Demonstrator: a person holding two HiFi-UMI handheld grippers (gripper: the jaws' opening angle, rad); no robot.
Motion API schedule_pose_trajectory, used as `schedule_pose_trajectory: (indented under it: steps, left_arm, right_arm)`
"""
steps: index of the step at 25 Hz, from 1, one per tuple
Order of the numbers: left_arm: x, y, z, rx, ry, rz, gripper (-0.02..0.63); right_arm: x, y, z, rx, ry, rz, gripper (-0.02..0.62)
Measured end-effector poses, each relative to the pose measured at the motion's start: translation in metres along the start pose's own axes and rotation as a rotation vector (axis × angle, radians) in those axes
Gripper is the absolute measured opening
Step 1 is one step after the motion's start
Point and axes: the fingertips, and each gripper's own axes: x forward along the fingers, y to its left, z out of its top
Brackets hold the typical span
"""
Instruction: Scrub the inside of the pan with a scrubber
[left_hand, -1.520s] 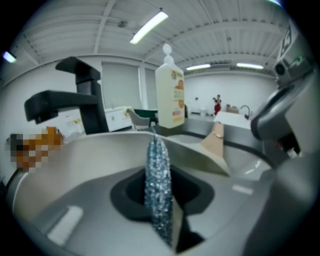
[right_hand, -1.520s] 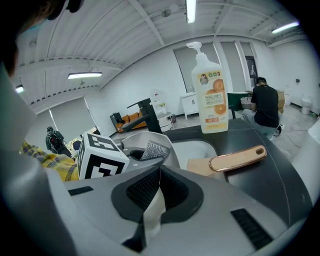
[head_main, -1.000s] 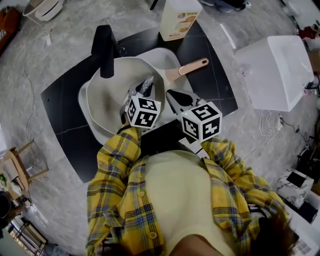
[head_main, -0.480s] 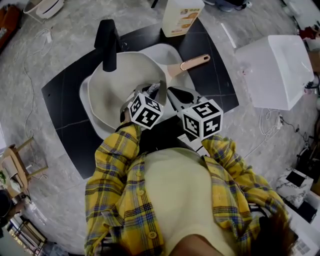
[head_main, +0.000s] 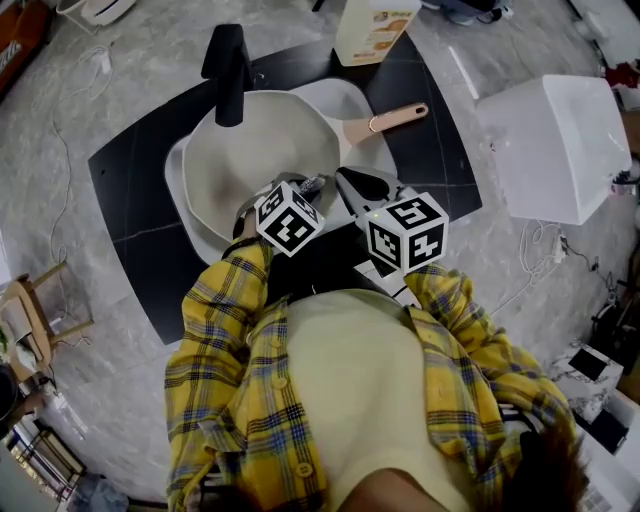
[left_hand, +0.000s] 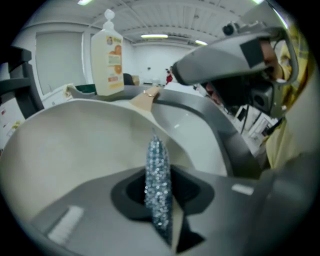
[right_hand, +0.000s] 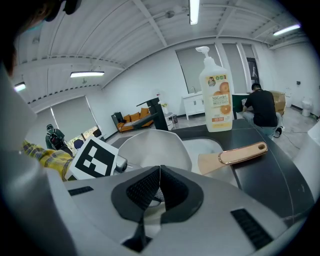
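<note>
Both grippers sit at the pan's near rim. The left gripper clamps the scrubber edge-up, its long axis pointing into the bowl just ahead, while the right gripper pinches the rim.

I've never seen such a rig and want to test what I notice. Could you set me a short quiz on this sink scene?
1. True or false: the left gripper has its jaws clamped on a glittery scrubber.
2. What stands beyond the pan, away from the person? A) soap bottle B) kettle C) mug
3. Fill in: the pan's handle points toward the person's ____ side.
Key: 1 true; 2 A; 3 right.
</note>
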Motion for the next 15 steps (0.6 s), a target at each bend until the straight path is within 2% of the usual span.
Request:
schedule_pose_trajectory:
  steps: [6, 15]
  left_arm:
    - [-0.006, -0.014, -0.017, 0.05, 0.055, -0.066, 0.087]
    - [-0.019, -0.027, -0.03, 0.081, 0.115, -0.147, 0.089]
  right_arm:
    - [0.004, 0.011, 0.0, -0.017, 0.004, 0.027, 0.014]
    - [0.012, 0.029, 0.001, -0.051, 0.021, 0.075, 0.014]
